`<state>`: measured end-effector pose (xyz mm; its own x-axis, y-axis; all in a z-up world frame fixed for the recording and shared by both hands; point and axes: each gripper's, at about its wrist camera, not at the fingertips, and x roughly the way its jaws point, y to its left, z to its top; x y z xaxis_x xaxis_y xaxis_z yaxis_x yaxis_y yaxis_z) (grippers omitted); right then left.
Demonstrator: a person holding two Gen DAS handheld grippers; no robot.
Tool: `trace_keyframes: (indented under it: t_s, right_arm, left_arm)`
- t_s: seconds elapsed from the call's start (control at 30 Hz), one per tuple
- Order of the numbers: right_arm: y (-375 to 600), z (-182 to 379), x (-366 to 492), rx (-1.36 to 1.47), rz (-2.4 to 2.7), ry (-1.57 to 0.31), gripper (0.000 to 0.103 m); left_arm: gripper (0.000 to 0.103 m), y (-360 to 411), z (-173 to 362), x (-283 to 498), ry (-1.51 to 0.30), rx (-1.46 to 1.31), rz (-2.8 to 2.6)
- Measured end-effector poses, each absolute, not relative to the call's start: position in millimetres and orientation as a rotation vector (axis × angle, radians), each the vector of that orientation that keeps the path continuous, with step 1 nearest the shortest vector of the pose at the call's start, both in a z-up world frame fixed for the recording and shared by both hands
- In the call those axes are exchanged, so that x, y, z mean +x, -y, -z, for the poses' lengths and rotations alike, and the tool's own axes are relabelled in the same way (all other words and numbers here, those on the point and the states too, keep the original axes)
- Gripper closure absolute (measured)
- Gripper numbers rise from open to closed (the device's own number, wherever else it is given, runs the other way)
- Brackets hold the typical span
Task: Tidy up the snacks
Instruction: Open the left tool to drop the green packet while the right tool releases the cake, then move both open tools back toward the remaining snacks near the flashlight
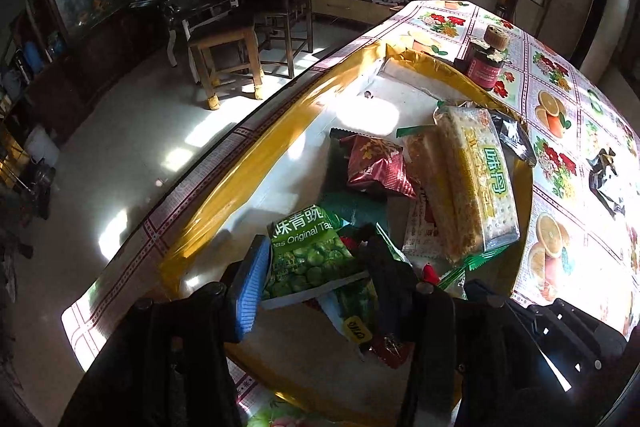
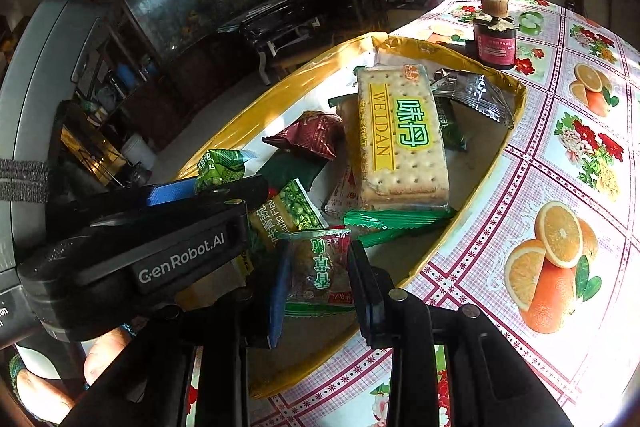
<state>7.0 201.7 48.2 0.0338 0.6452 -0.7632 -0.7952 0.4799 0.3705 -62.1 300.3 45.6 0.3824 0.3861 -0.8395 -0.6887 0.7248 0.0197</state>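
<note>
Gold tray on flowered tablecloth, holding cracker pack. Left gripper clenched on green pea packet; right gripper grasping small snack packet, both over tray.

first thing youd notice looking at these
The gold tray heaped with snacks at the table's edge, the big Weidan cracker pack lying on top. Each claw grips a packet: left claw a green pea bag, right claw a small clear packet.
</note>
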Motion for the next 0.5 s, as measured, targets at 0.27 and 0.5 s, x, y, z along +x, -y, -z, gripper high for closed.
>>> trace_keyframes:
  t_s: [0.27,0.5]
  right_arm:
    - [-187,-61,3,-0.155,-1.111,-1.022,0.044]
    - [-143,-73,16,-0.097,-1.036,-0.992,0.035]
  left_arm:
    - [0.032,-294,-63,-65,-0.916,-0.358,-0.695]
    - [0.031,-282,-76,-62,-0.893,-0.331,-0.694]
